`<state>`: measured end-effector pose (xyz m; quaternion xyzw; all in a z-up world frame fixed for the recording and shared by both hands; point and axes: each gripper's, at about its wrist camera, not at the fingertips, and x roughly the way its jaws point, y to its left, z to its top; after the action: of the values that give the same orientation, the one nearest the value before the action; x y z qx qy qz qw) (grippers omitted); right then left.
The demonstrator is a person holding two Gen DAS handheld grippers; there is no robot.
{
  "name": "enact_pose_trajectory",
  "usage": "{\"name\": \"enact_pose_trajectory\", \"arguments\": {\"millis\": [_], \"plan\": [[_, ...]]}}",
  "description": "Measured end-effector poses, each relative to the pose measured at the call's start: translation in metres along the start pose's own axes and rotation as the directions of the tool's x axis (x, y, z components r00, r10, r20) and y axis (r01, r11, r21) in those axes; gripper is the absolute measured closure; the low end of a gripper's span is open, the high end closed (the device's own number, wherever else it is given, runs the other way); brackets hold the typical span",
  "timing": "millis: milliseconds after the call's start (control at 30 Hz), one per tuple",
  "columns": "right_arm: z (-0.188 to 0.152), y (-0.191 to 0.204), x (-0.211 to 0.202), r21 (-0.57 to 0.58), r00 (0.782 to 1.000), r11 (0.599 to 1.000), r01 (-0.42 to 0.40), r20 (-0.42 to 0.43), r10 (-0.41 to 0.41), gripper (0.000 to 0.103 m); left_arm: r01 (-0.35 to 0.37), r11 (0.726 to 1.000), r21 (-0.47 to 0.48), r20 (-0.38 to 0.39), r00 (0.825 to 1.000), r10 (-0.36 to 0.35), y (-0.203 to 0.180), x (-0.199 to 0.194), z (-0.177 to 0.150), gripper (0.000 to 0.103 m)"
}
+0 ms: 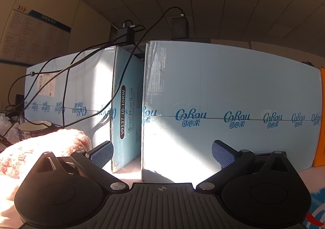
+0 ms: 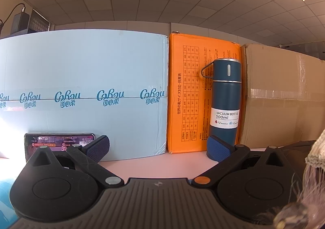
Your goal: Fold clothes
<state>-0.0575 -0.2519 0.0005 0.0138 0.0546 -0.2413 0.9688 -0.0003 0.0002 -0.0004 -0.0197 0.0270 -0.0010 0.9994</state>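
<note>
Left wrist view: fuzzy pinkish-brown knitted garment point(image 1: 40, 147) heaped at the near left on the bench point(image 1: 130, 170), in strong sunlight. Looks soft, light, floppy w/ no stiff edge, so it will likely sag and drag when lifted; best taken at a hem or corner, pinching a doubled fold so the loose knit doesn't slip or stretch. Left gripper point(image 1: 162, 153) is spread wide, nothing between the pads, aimed level at the pale blue cardboard boxes point(image 1: 223, 86) at the far side. The garment is just left of its left finger, not between the fingers; contact can't be told.

Right wrist view: right gripper point(image 2: 158, 146) also fully spread and empty, facing the blue box, an orange carton point(image 2: 189, 95) and a dark blue vacuum bottle point(image 2: 225, 103). A cream ribbed knit edge w/ fringe point(image 2: 315, 151) hangs at the near right, beside the gripper body, outside its fingers. Whether it's the same garment: can't tell.
</note>
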Motion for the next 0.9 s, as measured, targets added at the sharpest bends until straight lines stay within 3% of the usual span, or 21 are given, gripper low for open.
{"name": "enact_pose_trajectory", "arguments": {"millis": [100, 167, 900], "plan": [[0.0, 0.0, -0.001, -0.001, 1.0, 1.0, 0.0, 0.002, 0.0, 0.0, -0.001, 1.0, 0.004, 0.008, 1.0, 0.001, 0.002, -0.001, -0.001, 0.0], [-0.001, 0.0, -0.001, -0.002, 1.0, 1.0, -0.001, 0.004, 0.001, 0.0, -0.013, 0.998, 0.056, 0.015, 1.0, 0.012, -0.009, -0.004, -0.001, 0.0], [-0.001, -0.001, -0.002, 0.001, 1.0, 1.0, -0.005, 0.0, 0.005, 0.0, -0.028, 0.999, 0.03, 0.011, 1.0, 0.028, -0.003, -0.003, 0.001, 0.0]]}}
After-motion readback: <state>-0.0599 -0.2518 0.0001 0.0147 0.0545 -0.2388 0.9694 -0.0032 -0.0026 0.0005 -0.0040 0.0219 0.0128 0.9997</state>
